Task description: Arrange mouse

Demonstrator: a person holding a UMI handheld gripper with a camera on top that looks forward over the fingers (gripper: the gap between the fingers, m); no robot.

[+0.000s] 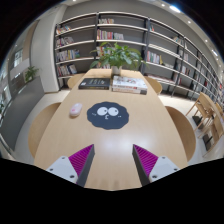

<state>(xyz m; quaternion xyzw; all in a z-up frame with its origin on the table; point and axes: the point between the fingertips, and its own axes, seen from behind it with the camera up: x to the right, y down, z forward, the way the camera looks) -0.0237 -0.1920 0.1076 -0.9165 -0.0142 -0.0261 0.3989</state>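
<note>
Fingers of the gripper point(113, 163) stand nearest, spread wide apart with nothing between them, their 2 magenta pads point(80, 157) facing each other across bare wood. I judge they are held open like this because the grasp has not begun yet and the person is only lining the tool up with the work area. Under and ahead of them is the light wooden table point(120, 140), with rounded cut-outs at both its sides. Further on, straight beyond the gap of the fingers, lies a round dark mouse pad point(108, 114) with a pale cartoon figure on it; it looks like the place where the mouse belongs. The mouse point(76, 109), small and pinkish-white, rests on the wood just beside the pad, at its left edge, well ahead of the left finger and not on the pad. So the task seems at its start: the gripper should go forward and a little to the left. Behind the pad are a dark flat book point(93, 83) and a stack of books point(130, 85), then a green plant point(119, 56), and at the far wall tall bookshelves point(150, 45).
</note>
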